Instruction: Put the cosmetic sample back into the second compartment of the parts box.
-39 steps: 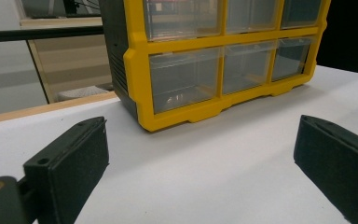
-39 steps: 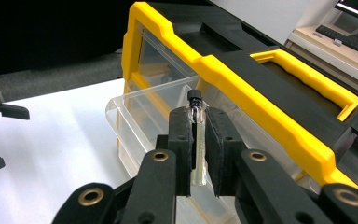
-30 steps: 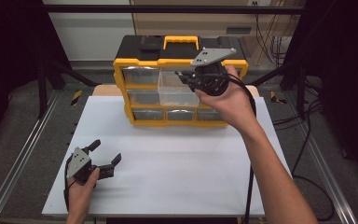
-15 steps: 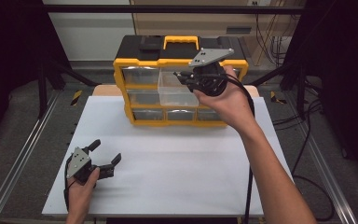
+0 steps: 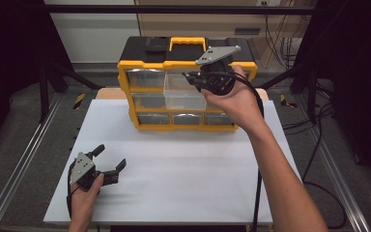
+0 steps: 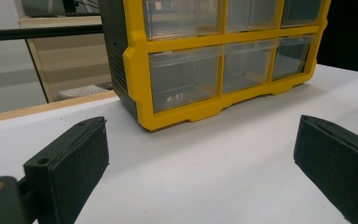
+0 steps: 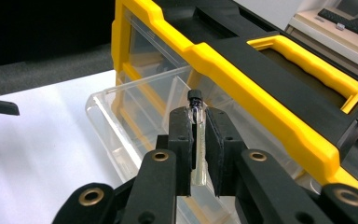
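Now pinching a tiny clear glass tube with a black cap (image 7: pixel 195 99) in the right gripper (image 7: pixel 198 114). Squeezing it from both sides with the jaws almost all the way shut, pads flat on the glass, cap poking out past the tips.

Holding it up in the air, right over the clear plastic drawer (image 7: pixel 121 109) pulled out of the yellow and black box of small drawers (image 5: pixel 145 65). Not touching the drawer, as far as can be seen. Cannot tell if anything is inside the tube.

Resting the left gripper (image 5: pixel 110 157) down low on the white table (image 5: pixel 198 183), well apart from the box. Jaws wide open there, with nothing between them.

Probably very light, so no need for a hard squeeze. Hard and smooth too, so likely to slip out of a loose hold. Thin glass, so likely to crack under too much squeeze, or to break in a drop from high up.

Best to grip on the straight glass part near the middle, as now, and not on the little round cap. Best to bring it down close to the drawer floor before letting go. Then open slowly, and watch for rolling, since round all the way along.
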Motion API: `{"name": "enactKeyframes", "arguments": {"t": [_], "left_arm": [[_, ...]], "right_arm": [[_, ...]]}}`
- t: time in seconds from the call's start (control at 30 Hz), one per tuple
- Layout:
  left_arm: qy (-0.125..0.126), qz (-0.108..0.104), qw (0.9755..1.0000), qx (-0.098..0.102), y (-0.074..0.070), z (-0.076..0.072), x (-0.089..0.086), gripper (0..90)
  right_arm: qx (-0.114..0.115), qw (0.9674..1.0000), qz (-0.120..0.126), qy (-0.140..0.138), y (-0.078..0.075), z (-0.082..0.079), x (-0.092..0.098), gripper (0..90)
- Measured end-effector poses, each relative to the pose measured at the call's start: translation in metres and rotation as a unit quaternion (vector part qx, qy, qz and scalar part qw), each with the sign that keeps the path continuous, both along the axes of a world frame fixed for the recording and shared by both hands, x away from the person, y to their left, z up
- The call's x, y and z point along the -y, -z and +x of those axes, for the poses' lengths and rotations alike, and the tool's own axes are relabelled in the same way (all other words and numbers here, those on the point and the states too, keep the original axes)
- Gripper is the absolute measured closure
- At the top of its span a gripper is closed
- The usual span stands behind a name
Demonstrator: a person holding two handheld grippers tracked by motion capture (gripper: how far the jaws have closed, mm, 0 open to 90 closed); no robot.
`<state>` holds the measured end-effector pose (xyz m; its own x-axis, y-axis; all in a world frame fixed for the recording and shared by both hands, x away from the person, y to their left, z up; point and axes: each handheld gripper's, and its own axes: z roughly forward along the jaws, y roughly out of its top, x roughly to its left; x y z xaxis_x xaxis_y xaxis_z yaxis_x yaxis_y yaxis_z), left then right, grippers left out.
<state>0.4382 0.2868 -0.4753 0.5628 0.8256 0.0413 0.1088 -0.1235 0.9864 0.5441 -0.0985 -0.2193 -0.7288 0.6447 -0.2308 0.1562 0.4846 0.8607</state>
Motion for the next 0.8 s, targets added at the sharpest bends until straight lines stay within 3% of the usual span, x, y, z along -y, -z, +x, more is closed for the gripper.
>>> {"name": "enactKeyframes", "arguments": {"t": [0.8], "left_arm": [[0.000, 0.000, 1.0000, 0.000, 0.0001, 0.0002, 0.0003, 3.0]], "right_arm": [[-0.007, 0.9999, -0.011, 0.004, -0.0002, 0.0070, -0.0028, 79.2]]}}
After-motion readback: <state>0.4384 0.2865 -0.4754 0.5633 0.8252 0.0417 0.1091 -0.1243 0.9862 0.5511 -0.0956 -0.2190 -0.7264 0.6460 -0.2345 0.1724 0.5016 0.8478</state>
